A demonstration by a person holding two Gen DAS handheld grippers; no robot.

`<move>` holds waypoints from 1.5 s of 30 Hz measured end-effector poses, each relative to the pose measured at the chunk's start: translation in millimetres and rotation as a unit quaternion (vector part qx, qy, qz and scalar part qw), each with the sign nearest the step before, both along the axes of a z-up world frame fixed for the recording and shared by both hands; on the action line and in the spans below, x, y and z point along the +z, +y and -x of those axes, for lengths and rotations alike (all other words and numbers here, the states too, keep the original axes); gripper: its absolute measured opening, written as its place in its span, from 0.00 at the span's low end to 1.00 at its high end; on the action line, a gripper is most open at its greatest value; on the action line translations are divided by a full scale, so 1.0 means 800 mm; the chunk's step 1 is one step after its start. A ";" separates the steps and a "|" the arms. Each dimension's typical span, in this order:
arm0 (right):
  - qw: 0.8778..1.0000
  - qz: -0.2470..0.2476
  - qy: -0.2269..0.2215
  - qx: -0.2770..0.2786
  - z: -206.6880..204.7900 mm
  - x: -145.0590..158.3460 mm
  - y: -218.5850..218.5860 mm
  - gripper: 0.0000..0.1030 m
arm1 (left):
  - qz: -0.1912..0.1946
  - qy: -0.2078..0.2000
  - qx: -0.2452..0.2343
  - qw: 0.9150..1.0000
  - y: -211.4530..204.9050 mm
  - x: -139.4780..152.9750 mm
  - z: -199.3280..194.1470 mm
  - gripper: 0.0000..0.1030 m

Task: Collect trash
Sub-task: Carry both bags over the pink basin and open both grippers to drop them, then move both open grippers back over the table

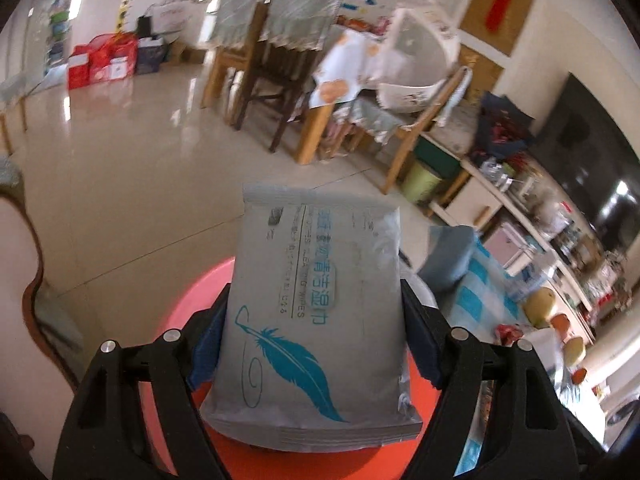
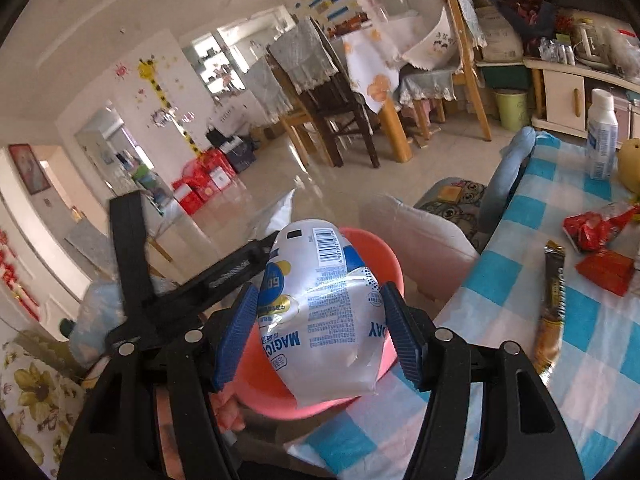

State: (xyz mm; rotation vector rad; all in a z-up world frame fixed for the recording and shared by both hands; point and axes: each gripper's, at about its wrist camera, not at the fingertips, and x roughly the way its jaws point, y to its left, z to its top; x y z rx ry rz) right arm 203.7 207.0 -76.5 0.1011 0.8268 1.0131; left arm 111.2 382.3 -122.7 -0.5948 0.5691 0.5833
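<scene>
The left tongs (image 1: pixel 316 320) are clamped on a flat grey plastic pack of wet wipes (image 1: pixel 316 312) printed with a teal feather; the pack stands between the two blue pads (image 1: pixel 208 344), its top poking well past their tips, and directly beneath and behind it lies the round coral-pink plastic bin (image 1: pixel 192 308); off to the right of these tongs the edge of the blue-and-white checked tablecloth (image 1: pixel 476 292) shows, blurred.

The right tongs (image 2: pixel 320 320) pinch a crinkled white-and-blue plastic snack bag (image 2: pixel 324 312) with a barcode near its top; the ribbed blue fingers (image 2: pixel 236 336) press into both its sides, and the bag hangs over the coral-pink plastic bin (image 2: pixel 380 260), whose rim curves behind it; the black frame of the left tongs (image 2: pixel 224 272) reaches in from the left, just beside the bag.

To the right of the right tongs, on the checked tablecloth (image 2: pixel 500 320), lie a long brown-and-gold stick sachet (image 2: pixel 552 312), a crumpled red wrapper (image 2: pixel 596 228) and a flat red packet (image 2: pixel 606 270), all well apart from the bin; farther back stands a white plastic bottle (image 2: pixel 600 136).
</scene>
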 end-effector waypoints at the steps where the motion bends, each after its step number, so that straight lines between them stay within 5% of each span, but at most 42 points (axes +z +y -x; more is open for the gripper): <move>1: 1.000 0.002 0.008 -0.003 -0.004 -0.006 0.005 0.80 | -0.002 0.003 0.010 1.000 0.005 -0.001 0.002 0.78; 7: 0.999 -0.006 0.032 -0.035 -0.006 -0.030 -0.027 0.83 | -0.042 0.007 0.005 0.999 -0.006 0.002 -0.003 0.84; 18: 0.995 0.045 -0.018 -0.089 0.030 -0.044 -0.106 0.88 | -0.098 -0.081 -0.045 0.991 -0.053 0.021 -0.008 0.90; 23: 0.992 0.070 -0.026 -0.106 0.041 -0.057 -0.131 0.89 | -0.096 -0.087 -0.093 0.987 -0.074 0.021 -0.022 0.90; 35: 0.983 0.075 -0.023 -0.166 0.043 -0.055 -0.212 0.92 | -0.120 0.020 -0.183 0.976 -0.144 0.011 -0.067 0.90; 45: 0.972 0.087 -0.026 -0.216 0.041 -0.052 -0.274 0.92 | -0.123 0.024 -0.236 0.964 -0.192 0.005 -0.078 0.90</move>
